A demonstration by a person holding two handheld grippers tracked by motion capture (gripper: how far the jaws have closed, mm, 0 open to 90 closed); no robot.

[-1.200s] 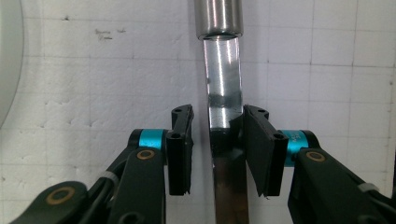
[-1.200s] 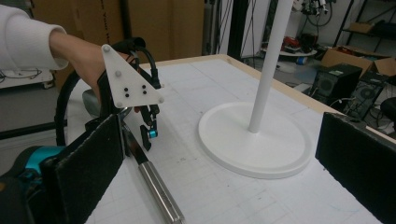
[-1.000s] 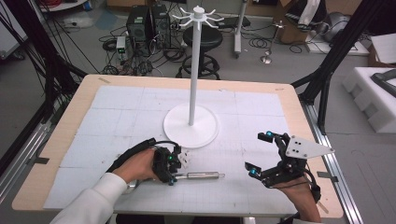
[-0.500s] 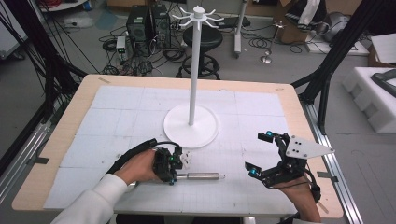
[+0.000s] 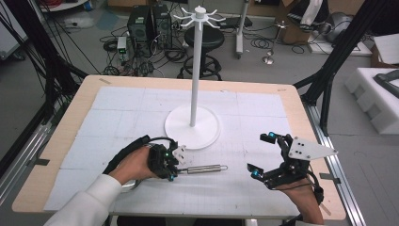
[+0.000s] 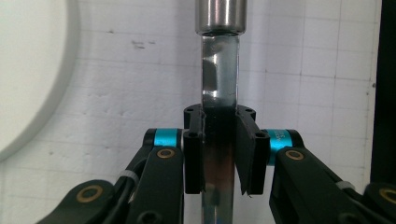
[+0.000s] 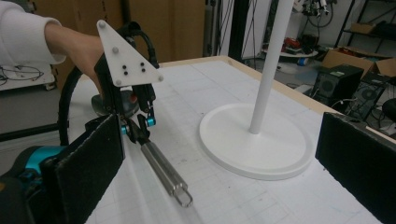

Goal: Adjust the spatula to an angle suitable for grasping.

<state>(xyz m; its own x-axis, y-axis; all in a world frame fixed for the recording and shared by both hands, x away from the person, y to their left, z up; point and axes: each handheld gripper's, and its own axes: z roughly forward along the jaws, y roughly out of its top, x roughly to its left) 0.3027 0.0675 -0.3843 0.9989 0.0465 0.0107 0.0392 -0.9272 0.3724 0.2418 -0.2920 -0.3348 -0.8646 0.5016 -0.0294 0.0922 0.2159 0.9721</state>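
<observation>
Your left gripper (image 5: 173,165) is clamped on the metal tool (image 5: 202,168) — it lies flat just in front of the white stand (image 5: 192,126), its long axis pointing toward your right gripper (image 5: 263,155), which waits wide open, probably nearer the loop end.

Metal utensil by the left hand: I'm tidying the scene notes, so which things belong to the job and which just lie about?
In the job:
- metal utensil handle
- left tongs, shut on it
- white hook stand

Lying about:
- right tongs, open, apart
- floor cables and boxes
</observation>
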